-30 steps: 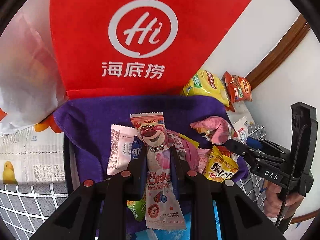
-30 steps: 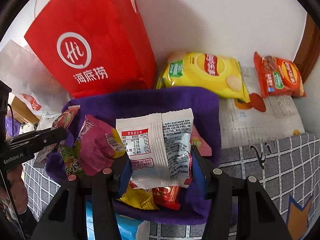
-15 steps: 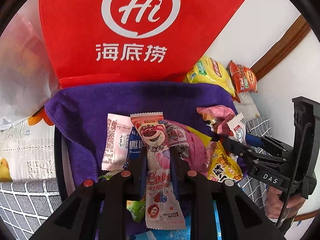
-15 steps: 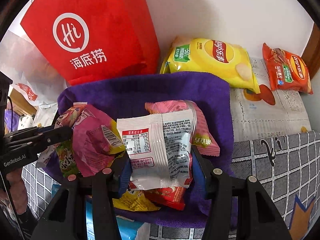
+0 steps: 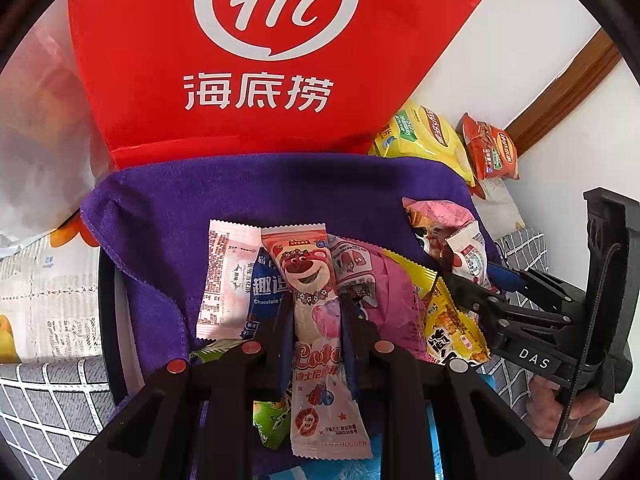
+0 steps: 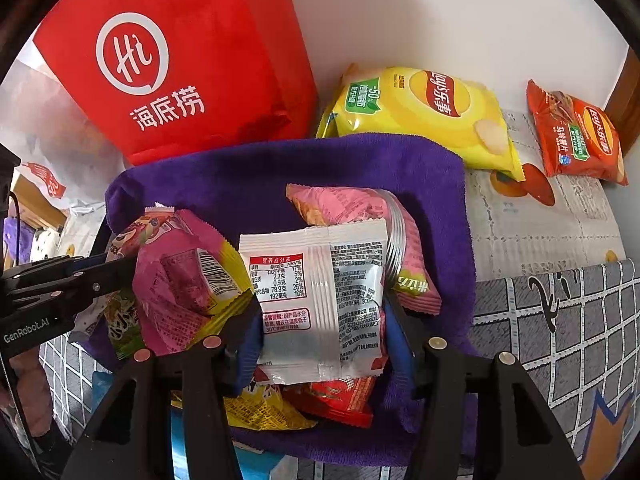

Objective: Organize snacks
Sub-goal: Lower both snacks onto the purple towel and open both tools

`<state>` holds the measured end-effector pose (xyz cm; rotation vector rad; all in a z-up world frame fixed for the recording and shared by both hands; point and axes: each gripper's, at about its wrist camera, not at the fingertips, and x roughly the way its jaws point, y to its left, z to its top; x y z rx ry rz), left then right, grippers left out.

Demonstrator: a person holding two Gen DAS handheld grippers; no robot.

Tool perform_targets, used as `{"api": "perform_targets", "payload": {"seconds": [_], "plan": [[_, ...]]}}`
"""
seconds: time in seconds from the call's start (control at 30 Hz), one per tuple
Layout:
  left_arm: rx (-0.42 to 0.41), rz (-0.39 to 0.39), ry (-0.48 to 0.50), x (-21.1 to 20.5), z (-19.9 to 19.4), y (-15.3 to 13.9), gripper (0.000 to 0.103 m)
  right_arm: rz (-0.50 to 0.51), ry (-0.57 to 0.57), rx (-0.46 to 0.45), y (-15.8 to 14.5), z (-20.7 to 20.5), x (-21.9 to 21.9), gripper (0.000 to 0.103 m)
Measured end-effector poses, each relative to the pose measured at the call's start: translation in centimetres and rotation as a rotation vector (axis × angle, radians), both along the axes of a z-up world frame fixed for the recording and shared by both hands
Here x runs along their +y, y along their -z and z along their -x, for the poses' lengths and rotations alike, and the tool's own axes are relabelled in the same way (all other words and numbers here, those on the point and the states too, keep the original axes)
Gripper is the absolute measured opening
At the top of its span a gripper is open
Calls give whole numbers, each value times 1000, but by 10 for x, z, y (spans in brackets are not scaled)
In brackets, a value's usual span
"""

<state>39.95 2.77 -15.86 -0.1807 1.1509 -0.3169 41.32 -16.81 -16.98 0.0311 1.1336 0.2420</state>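
Purple towel (image 6: pixel 256 176); red bag (image 6: pixel 192 52), white logo; my white packet (image 6: pixel 320 300); yellow chip bag (image 6: pixel 424 112); grey-checked cloth (image 6: pixel 568 320).

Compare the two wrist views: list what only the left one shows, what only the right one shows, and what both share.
Left wrist only: the front of the pink bear packet pinched in the left gripper, and a white packet with a blue one beside it.

Right wrist only: the white label-side packet between the right gripper's fingers, and a red packet beneath it.

Both: the red bag, purple towel, yellow chips and orange chips.
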Motion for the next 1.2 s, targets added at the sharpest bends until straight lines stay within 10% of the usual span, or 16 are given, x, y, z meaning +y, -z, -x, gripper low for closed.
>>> {"api": "perform_targets", "payload": {"seconds": [0.7, 1.2], "plan": [[-13, 12, 10, 5, 7, -14, 23, 39, -33, -107, -27, 12, 3, 71], [-78, -21, -8, 7, 23, -51, 58, 45, -53, -186, -60, 29, 9, 73]]}}
